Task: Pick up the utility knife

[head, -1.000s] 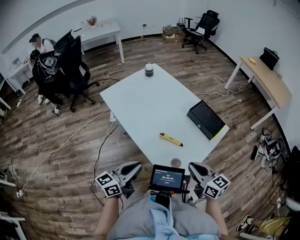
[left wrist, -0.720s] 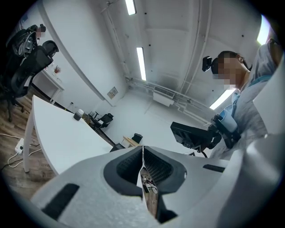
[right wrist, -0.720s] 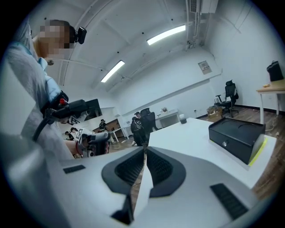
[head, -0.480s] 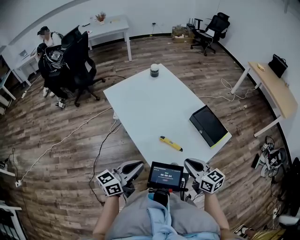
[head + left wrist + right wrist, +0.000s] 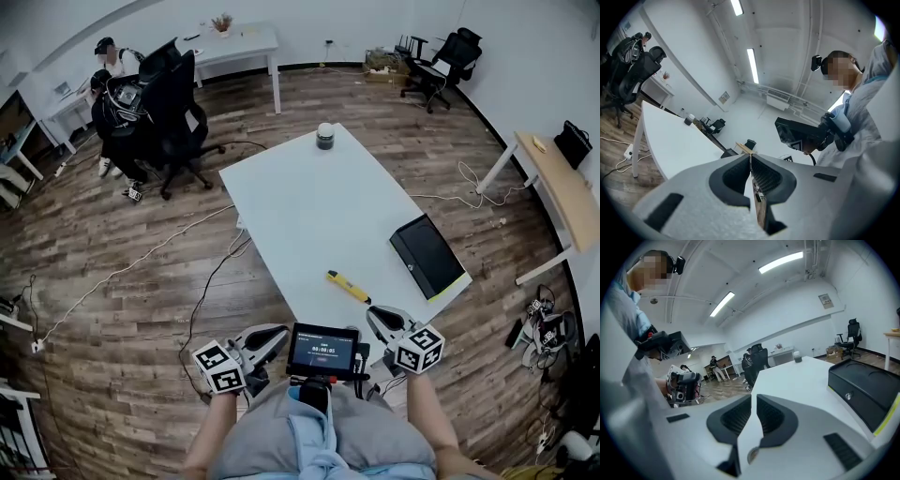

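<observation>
Now, knife [image 5: 348,287]: yellow, flat on desk [image 5: 300,197], just ahead of right gripper [image 5: 375,319], not touching.
Right gripper: jaws together, empty, at desk's near edge.
Left gripper [image 5: 270,334]: jaws together, empty, farther from knife.

The person is holding 2 grippers low in front of the torso. The left forearm [image 5: 212,433] and right forearm [image 5: 427,429] are reaching forward from the bottom of the head view. The left gripper [image 5: 274,331] is angling inward, its jaws pressing together with nothing between them. The right gripper [image 5: 373,313] is angling inward too, its jaws likewise sitting closed and empty.
</observation>
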`<move>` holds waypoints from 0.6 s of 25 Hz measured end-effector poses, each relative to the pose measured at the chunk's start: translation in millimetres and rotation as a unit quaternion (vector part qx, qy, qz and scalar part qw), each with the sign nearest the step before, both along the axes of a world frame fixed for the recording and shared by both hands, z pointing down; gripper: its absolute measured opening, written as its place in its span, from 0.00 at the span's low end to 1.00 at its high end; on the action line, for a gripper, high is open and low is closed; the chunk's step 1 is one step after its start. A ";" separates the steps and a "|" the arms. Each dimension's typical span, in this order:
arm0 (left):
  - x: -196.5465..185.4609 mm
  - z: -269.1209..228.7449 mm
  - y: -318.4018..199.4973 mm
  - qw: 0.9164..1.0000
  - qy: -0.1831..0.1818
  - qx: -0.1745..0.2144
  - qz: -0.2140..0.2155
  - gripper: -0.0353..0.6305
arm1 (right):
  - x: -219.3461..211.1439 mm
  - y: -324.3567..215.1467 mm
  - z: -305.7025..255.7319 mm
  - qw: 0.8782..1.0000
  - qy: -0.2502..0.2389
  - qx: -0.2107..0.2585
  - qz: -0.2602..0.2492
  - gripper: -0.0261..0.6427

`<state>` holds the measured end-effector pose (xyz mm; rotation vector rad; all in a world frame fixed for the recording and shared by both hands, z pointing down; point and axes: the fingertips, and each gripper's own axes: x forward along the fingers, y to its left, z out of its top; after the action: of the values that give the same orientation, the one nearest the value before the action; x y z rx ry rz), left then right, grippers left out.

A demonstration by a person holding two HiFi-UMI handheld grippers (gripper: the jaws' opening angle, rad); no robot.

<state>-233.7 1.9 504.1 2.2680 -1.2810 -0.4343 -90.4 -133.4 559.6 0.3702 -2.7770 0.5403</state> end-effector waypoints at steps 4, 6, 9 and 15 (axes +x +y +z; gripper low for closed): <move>-2.4 3.7 3.5 1.000 -0.001 -0.006 -0.001 0.08 | -5.7 -5.6 4.0 1.000 0.007 0.007 0.000 0.09; -3.9 4.0 2.7 1.000 -0.001 -0.010 0.001 0.08 | -8.2 -8.2 10.2 1.000 0.019 0.012 0.001 0.09; -3.2 3.4 0.9 1.000 -0.002 -0.012 0.010 0.08 | -11.0 -12.5 21.8 0.999 0.044 0.022 -0.001 0.09; 2.5 6.9 0.7 0.999 -0.006 -0.026 0.038 0.08 | -19.1 -19.5 39.8 0.996 0.082 0.038 -0.010 0.09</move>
<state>-231.2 2.5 511.0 2.2702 -1.1933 -0.3576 -109.5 -152.8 599.4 0.3837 -2.6452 0.3833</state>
